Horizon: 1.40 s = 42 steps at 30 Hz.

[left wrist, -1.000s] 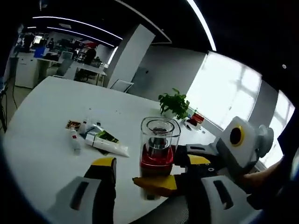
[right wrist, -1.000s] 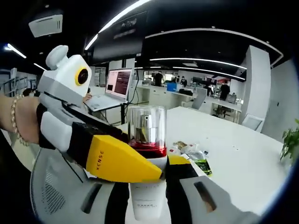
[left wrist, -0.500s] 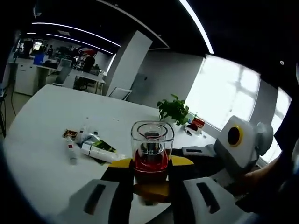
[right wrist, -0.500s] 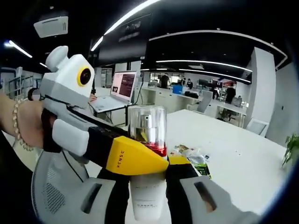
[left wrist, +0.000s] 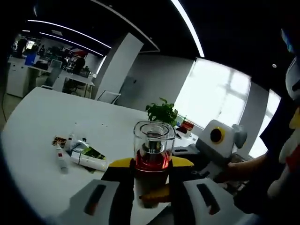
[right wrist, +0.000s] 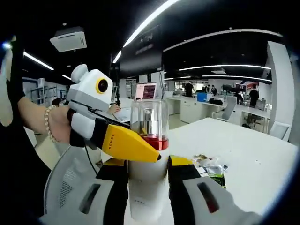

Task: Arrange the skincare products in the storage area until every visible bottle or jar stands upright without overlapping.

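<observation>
Skincare pump bottle with a clear cap, red collar and white body [right wrist: 147, 154] was up off the table, and we had it from both ends at once! Our right gripper [right wrist: 148, 165] had its jaws clamped around the white body, while our left gripper [left wrist: 151, 165] was closed on the red collar under the cap [left wrist: 154, 136]. Upright in the air it was, but not yet standing anywhere.

As we judged it, little was done. On the round white table [left wrist: 37, 122] a white tube with a green label [left wrist: 89, 159], a slim white tube with a red band [left wrist: 60, 157] and some small sachets [left wrist: 61, 139] lay flat in a loose heap, touching. All needed standing.

A green potted plant [left wrist: 161, 112] sat at the far edge, well apart from the heap. A grey mesh chair back [right wrist: 70, 183] sat just below us.
</observation>
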### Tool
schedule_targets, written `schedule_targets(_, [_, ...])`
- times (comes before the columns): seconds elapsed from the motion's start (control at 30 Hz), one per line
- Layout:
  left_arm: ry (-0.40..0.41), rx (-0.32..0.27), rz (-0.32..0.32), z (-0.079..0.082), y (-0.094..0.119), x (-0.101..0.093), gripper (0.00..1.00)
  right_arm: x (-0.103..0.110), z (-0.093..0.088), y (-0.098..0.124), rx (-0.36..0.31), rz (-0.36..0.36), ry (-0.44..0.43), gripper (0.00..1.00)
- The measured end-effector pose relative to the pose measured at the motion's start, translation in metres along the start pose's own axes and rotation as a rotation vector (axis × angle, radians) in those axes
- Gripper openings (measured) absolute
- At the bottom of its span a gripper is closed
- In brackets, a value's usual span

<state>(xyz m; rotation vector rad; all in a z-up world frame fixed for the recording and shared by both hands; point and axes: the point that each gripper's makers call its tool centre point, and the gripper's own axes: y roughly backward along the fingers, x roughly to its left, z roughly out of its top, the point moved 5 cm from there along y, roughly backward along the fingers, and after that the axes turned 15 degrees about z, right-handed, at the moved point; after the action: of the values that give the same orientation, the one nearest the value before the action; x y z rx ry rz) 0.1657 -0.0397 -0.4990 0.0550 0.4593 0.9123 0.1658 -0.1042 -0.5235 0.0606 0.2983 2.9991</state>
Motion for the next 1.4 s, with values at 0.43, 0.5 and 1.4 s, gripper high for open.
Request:
schedule_targets(0.43, [-0.27, 0.058, -0.249, 0.015, -0.009, -0.038, 0.23, -0.003, 0.008, 0.03, -0.004, 0.297, -0.02, 0.32])
schedule_targets(0.5, [-0.291, 0.053, -0.274, 0.014, -0.01, -0.046, 0.23, 0.0, 0.009, 0.032, 0.0, 0.325, -0.011, 0.32])
schedule_targets(1.4, [-0.498, 0.222, -0.323, -0.052, -0.064, -0.031, 0.23, -0.022, -0.074, 0.035, 0.18, 0.152, 0.013, 0.3])
